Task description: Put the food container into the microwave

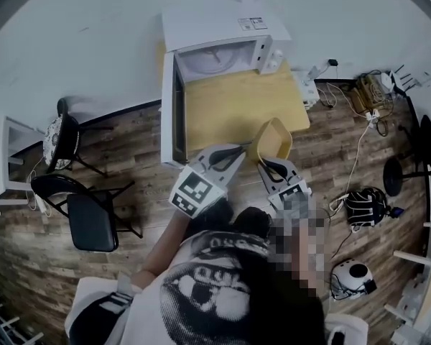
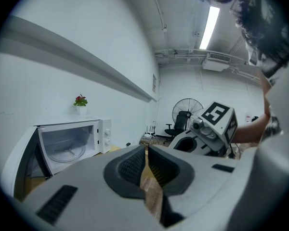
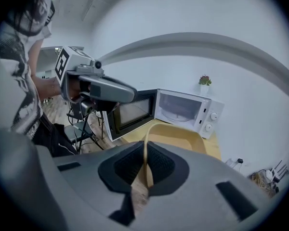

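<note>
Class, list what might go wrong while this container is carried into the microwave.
The right gripper pinches only one thin wall of the food container, so it may tilt or slip.
The open microwave door stands beside the path; the container could strike it.

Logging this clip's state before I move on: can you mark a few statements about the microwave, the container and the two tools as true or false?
1. The door of the microwave is open. True.
2. The right tool is shut on the rim of the food container. True.
3. The food container lies inside the microwave. False: it is outside, held in the right tool near the front edge of the table.
4. The left tool also grips the container. False: its jaws are together with nothing between them.
5. A potted plant stands on the microwave. True.
</note>
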The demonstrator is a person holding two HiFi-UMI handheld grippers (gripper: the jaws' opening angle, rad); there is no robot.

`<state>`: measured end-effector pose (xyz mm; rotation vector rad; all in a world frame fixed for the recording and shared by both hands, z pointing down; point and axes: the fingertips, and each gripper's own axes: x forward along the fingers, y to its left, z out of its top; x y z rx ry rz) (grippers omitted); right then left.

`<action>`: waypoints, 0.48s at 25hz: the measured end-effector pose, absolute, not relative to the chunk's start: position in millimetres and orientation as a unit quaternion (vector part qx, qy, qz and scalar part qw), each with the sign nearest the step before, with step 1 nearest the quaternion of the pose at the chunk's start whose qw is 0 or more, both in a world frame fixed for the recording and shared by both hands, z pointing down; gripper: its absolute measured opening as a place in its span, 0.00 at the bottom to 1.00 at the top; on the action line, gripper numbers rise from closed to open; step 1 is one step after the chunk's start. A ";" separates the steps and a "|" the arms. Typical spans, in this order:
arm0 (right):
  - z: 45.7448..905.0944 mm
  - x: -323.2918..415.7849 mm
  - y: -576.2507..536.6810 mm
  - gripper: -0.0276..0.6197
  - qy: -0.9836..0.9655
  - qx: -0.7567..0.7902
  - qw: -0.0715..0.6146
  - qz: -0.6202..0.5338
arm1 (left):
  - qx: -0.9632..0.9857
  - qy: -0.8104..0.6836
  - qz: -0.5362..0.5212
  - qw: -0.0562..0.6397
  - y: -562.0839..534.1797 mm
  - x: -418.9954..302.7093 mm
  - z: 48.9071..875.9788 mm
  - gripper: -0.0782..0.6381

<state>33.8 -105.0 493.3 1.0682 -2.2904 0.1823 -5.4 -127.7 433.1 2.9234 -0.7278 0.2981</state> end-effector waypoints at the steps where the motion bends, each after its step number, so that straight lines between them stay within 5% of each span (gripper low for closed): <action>1: 494.3 36.7 -106.0 0.09 -0.861 0.405 0.301 0.071 | 0.964 -0.239 0.098 0.059 -129.5 -4.7 434.4 0.13; 12: 507.5 36.1 -129.1 0.09 -0.876 0.363 0.308 0.079 | 0.957 -0.257 0.108 0.077 -151.1 5.8 445.2 0.13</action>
